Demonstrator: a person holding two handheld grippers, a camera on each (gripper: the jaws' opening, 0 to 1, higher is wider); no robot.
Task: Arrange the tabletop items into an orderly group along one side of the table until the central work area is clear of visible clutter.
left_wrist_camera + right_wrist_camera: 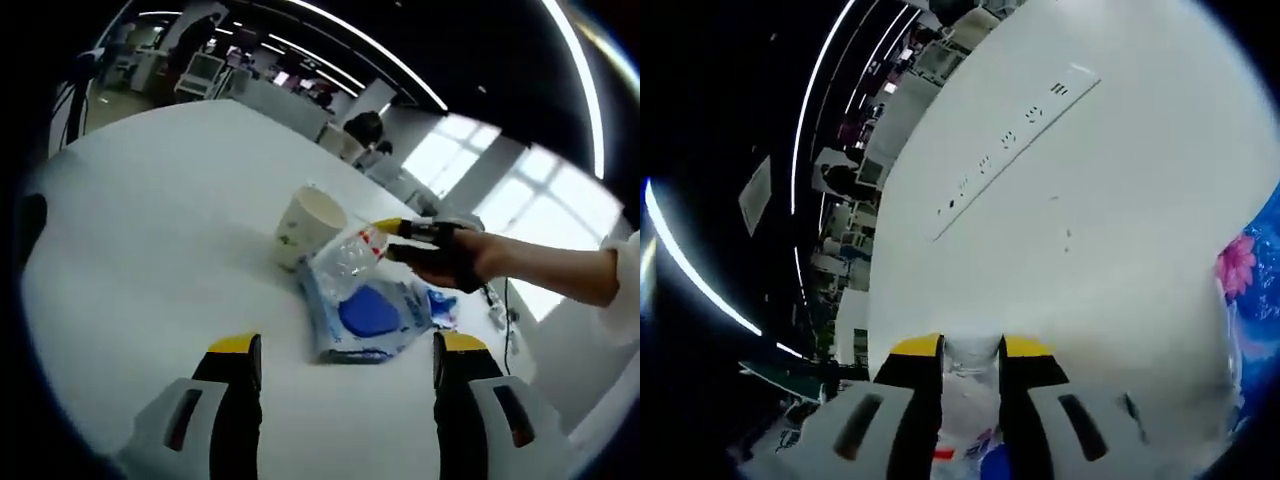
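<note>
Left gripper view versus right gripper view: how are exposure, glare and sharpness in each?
Left gripper view: windows at right are blown out, the table is bright but readable, and the paper cup and blue packet are sharp. Right gripper view: heavily rolled, the table nearly washed out, ceiling light strips streak as arcs, and the clear bottle between the right gripper is soft.

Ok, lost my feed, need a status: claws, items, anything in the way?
Left claw open, hovering. Right claw shut on clear plastic bottle. Paper cup and blue packet crowd the bottle.
</note>
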